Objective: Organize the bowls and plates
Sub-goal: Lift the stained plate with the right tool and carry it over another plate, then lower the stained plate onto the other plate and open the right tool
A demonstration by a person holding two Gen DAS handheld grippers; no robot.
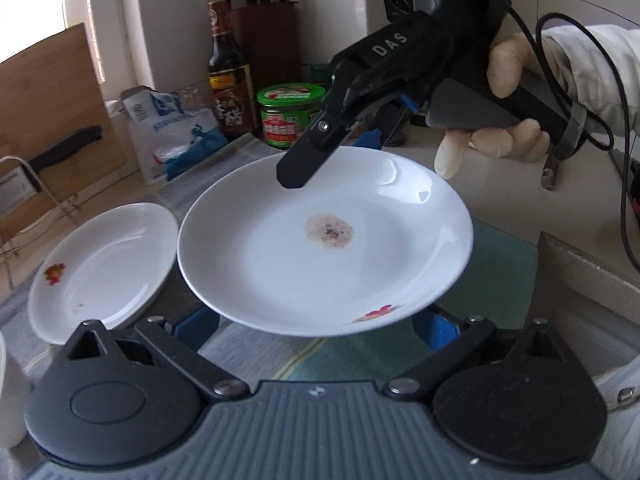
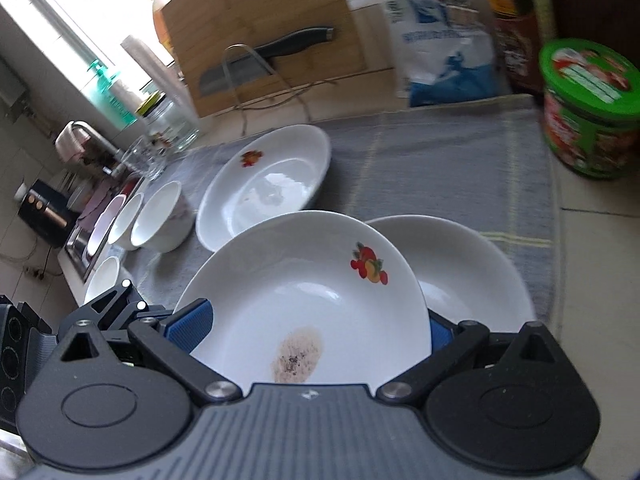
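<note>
A white plate with a brown stain (image 1: 320,248) (image 2: 312,292) fills the middle of both views, raised a little over the striped cloth (image 1: 500,280). My right gripper (image 1: 328,156) (image 2: 316,320) reaches over the plate's far rim with its jaws wide apart, one finger above the inner face and one below. My left gripper (image 1: 316,326) is open, its blue pads (image 1: 196,324) under the near rim. A second flower-print plate (image 1: 108,264) (image 2: 272,184) lies beside the stained one. A third plate (image 2: 472,272) sits partly under it. Several white bowls (image 2: 160,216) stand by the sink.
A green jar (image 1: 288,116) (image 2: 588,112), a sauce bottle (image 1: 230,80) and a blue-white bag (image 1: 176,136) line the back wall. A cutting board (image 2: 260,20) with a knife (image 2: 280,46) leans behind a wire rack (image 1: 36,200). A glass jar (image 2: 168,120) stands near the bowls.
</note>
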